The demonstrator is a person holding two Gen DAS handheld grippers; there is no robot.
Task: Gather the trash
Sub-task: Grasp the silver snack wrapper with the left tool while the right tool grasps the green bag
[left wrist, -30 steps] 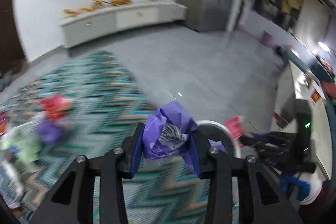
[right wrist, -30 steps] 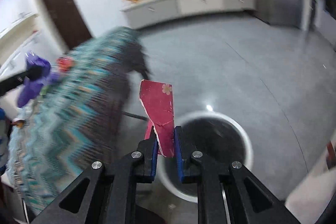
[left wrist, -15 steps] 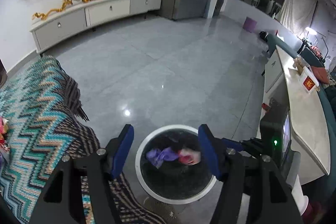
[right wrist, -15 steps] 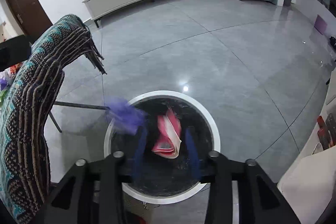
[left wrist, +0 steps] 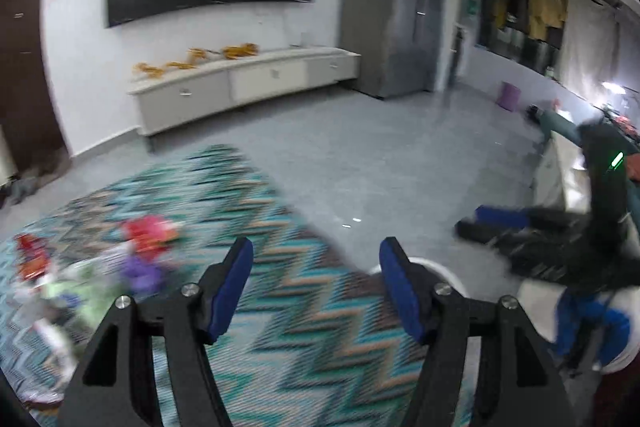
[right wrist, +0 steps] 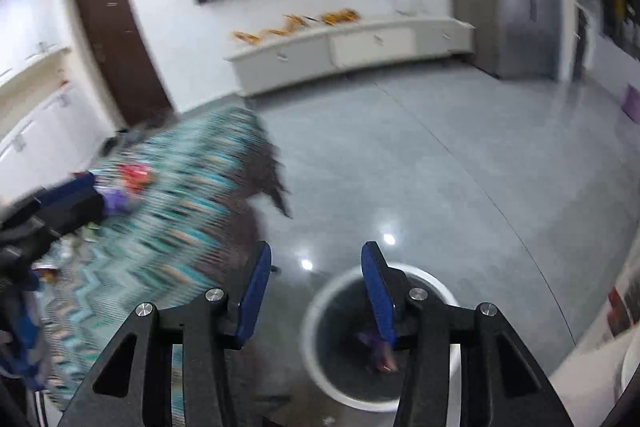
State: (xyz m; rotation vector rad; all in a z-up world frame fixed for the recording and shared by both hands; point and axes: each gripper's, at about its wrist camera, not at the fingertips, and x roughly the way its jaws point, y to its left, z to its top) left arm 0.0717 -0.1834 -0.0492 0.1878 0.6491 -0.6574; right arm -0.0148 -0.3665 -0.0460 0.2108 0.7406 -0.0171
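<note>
Between the blue pads of the left gripper [left wrist: 316, 269] nothing is held now: a second ago a crumpled purple wrapper sat clamped there, and half a second ago it was falling into the bin below. The right gripper [right wrist: 316, 273] likewise stands with its fingers apart and empty, its red card let go in the same drop. Just beyond the right fingers, on the grey floor, the white-rimmed trash bin [right wrist: 320, 323] shows a purple and pink scrap lying inside, so both pieces seem to have landed where they belong. Both wrist views have since swung up and to the left, away from the bin and back toward the table under its teal zigzag cloth [left wrist: 288, 327]; heavy blur suggests the hands are moving fast. Further out on that cloth, the remaining trash pile [left wrist: 136, 259] of red, purple and pale green wrappers waits, well apart from the bin. By my reading, one delivery is finished and another pickup is starting, with several pieces left to gather.
</note>
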